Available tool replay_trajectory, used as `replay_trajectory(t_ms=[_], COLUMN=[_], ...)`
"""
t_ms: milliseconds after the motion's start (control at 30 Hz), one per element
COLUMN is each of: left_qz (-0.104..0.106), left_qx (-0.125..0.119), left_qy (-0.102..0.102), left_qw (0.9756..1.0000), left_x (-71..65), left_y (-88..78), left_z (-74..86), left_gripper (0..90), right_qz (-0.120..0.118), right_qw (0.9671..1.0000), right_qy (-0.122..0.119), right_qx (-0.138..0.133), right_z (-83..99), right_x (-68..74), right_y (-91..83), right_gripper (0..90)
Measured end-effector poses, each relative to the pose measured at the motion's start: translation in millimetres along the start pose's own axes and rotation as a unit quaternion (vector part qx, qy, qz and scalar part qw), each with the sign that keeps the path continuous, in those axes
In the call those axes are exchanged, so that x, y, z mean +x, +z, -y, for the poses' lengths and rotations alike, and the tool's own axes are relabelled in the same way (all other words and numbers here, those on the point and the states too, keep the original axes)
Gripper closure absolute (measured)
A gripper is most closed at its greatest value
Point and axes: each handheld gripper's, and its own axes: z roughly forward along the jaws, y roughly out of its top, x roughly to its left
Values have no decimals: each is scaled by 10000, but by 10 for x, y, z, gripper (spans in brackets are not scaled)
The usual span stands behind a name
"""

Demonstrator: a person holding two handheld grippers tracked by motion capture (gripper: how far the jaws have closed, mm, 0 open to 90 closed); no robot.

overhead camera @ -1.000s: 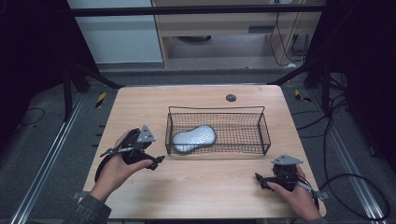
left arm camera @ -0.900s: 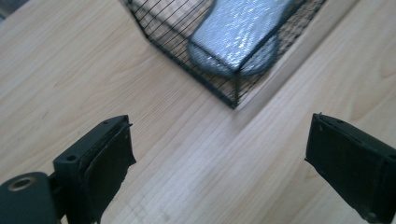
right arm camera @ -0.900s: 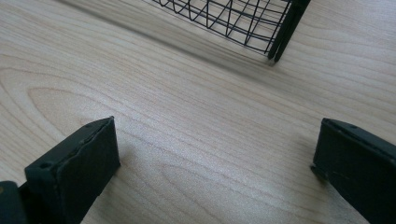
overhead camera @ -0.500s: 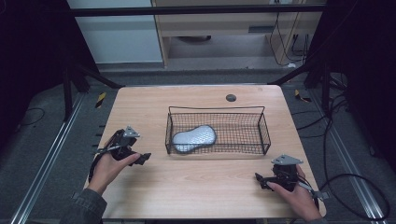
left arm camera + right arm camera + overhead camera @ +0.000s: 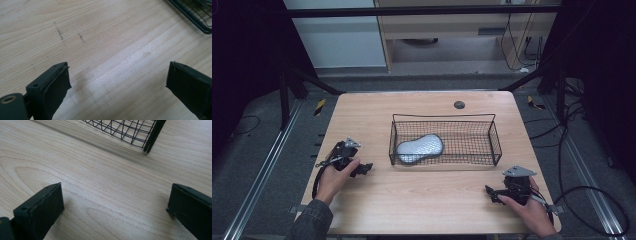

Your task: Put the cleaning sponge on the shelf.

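Note:
A black wire basket (image 5: 494, 145) stands on the middle of the wooden table (image 5: 432, 195). Inside it, at the left end, lies a grey peanut-shaped object (image 5: 419, 148). My left gripper (image 5: 364, 169) rests on the table left of the basket, open, with bare wood between its jaws (image 5: 117, 85); a corner of the basket (image 5: 197, 15) shows at that view's upper right. My right gripper (image 5: 490, 192) sits near the front right edge, open, over bare wood (image 5: 115, 207), with the basket's corner (image 5: 150, 137) ahead of it.
A small dark round grommet (image 5: 459, 104) is set in the table near its far edge. Cables (image 5: 582, 195) trail off the right side onto the floor. Metal rails (image 5: 257, 175) run along the floor beside the table.
My left hand and its gripper have drawn back to the left and toward the front, away from the basket. The right gripper has stayed where it was.

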Motion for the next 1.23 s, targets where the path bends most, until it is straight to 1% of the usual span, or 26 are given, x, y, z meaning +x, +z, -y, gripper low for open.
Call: replay_trajectory(t_ms=[67, 133, 267, 333, 400, 500, 767, 867, 1000, 1233], left_qz=[-11, -67, -77, -122, -112, -147, -149, -169, -198, -206], left_qx=[-1, 16, -54, -60, -91, -192, -324, -464, -704, -714], left_qy=[-71, -136, -281, -291, -332, -394, -383, -404, -444, -444], left_qw=[10000, 9999, 9996, 9995, 9993, 9989, 9986, 9980, 9963, 9962], left_x=[31, 57, 84, 91, 95, 92, 83, 83, 82, 81], left_y=[37, 82, 144, 175, 199, 234, 272, 283, 304, 305], left_z=[-2, 0, -3, -5, -11, -25, -21, 4, 42, 45], left_gripper=[42, 43, 44, 44, 44, 29, 1, 0, 0, 0], right_qz=[-5, -5, -5, -5, -7, -12, -17, -18, -18, -19], right_qw=[10000, 10000, 10000, 10000, 10000, 10000, 10000, 10000, 10000, 10000], right_qy=[-1, -1, -1, -1, -3, -14, -21, -21, -20, -21], right_qx=[-6, -3, -6, -7, -4, -6, -7, -7, -6, -6], right_z=[0, 0, 0, 0, 0, 0, 0, 0, 0, 0], right_x=[0, 0, 0, 0, -1, -3, -4, -4, -3, -3], right_y=[1, 1, 1, 2, 1, 1, 1, 1, 1, 1], right_gripper=[4, 4, 4, 4, 4, 4, 4, 4, 4, 4])
